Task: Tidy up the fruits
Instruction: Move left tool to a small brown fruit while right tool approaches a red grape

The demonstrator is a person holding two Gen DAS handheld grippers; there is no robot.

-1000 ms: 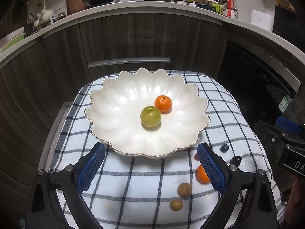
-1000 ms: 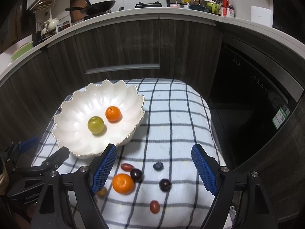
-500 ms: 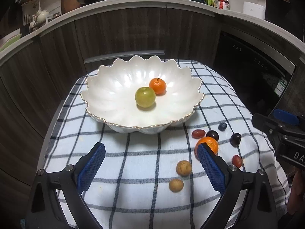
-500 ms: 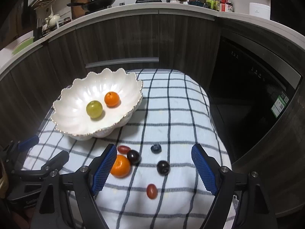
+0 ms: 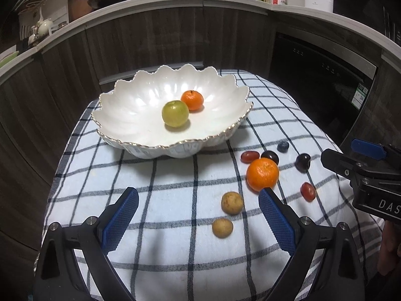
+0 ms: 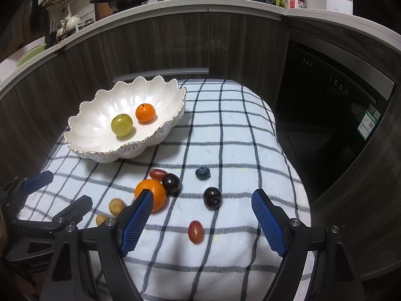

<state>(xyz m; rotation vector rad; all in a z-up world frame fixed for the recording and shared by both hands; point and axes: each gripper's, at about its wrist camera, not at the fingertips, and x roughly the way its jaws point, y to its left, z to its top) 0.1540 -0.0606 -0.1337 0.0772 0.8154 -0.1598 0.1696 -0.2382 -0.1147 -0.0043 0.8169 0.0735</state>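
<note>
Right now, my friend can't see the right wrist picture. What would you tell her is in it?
An open hand-held gripper hovers over a checked cloth scattered with small fruit: an orange, dark grapes, red grapes and a blueberry. Behind on the left, a white scalloped bowl holds a green fruit and another orange.

Green apple (image 5: pixel 175 113) touching mandarin (image 5: pixel 192 100) in scalloped white bowl (image 5: pixel 120 115); loose mandarin (image 5: pixel 262 174), grapes, blueberry (image 5: pixel 283 146) beside it on cloth.
</note>
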